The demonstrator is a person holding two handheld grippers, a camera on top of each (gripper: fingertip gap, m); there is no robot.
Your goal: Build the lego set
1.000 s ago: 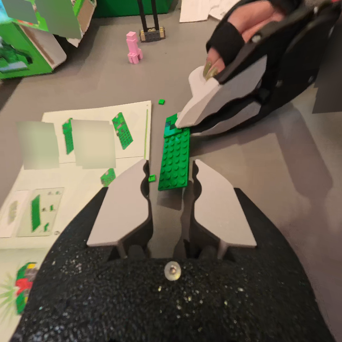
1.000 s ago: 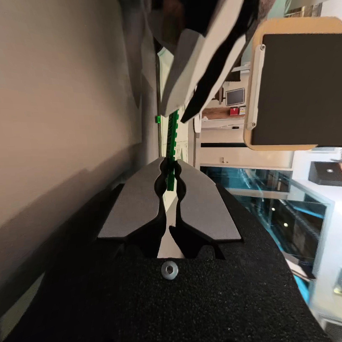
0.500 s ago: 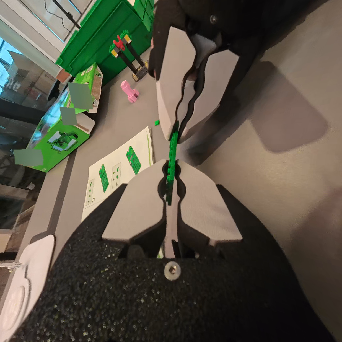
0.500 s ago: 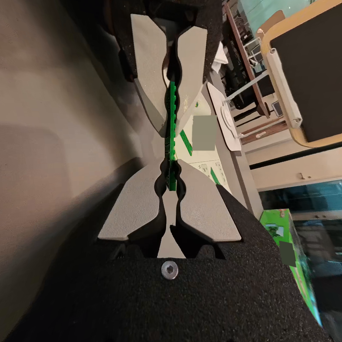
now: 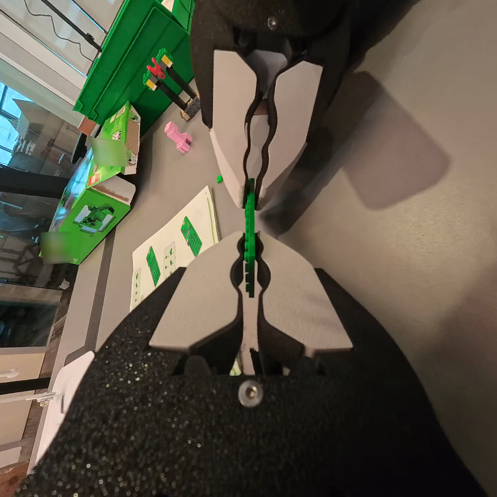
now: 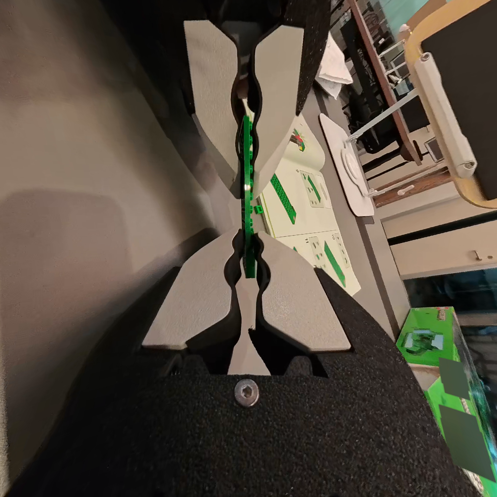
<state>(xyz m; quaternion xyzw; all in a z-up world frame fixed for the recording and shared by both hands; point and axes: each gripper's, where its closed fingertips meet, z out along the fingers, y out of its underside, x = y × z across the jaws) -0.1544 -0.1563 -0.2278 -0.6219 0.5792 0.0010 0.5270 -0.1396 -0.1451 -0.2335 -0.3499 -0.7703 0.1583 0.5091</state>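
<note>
The left claw (image 5: 249, 243) is clenched on the near end of the green plate (image 5: 249, 223), and the right claw (image 6: 247, 243) is clamped on its far end, so the plate hangs edge-on between the two, lifted off the grey surface (image 5: 403, 242). In the left wrist view the right claw (image 5: 251, 192) faces the camera from just beyond the plate; in the right wrist view the left claw (image 6: 246, 185) does the same, and the green plate (image 6: 248, 209) runs as a thin studded strip from one to the other.

I judge the plate light, thin and stiff, with hard smooth plastic faces that could slide between flat pads. Gripping across the faces near each short end, as here, looks sound; the wavy inner profile of the fingers (image 5: 204, 295) seems to help seat the studs. It would likely flex or pop loose if the two claws twist against each other.

Below and to the left lies the open instruction booklet (image 5: 174, 258) on the surface. A small loose green piece (image 5: 219, 178) sits just past the booklet's far corner. Farther left is a green set box (image 5: 91, 215). Beyond them stand a pink block figure (image 5: 178, 138) and a small built model on black legs (image 5: 172, 80), with green bins (image 5: 134, 61) at the far edge. Nothing stands between the claws and the surface under the plate.
</note>
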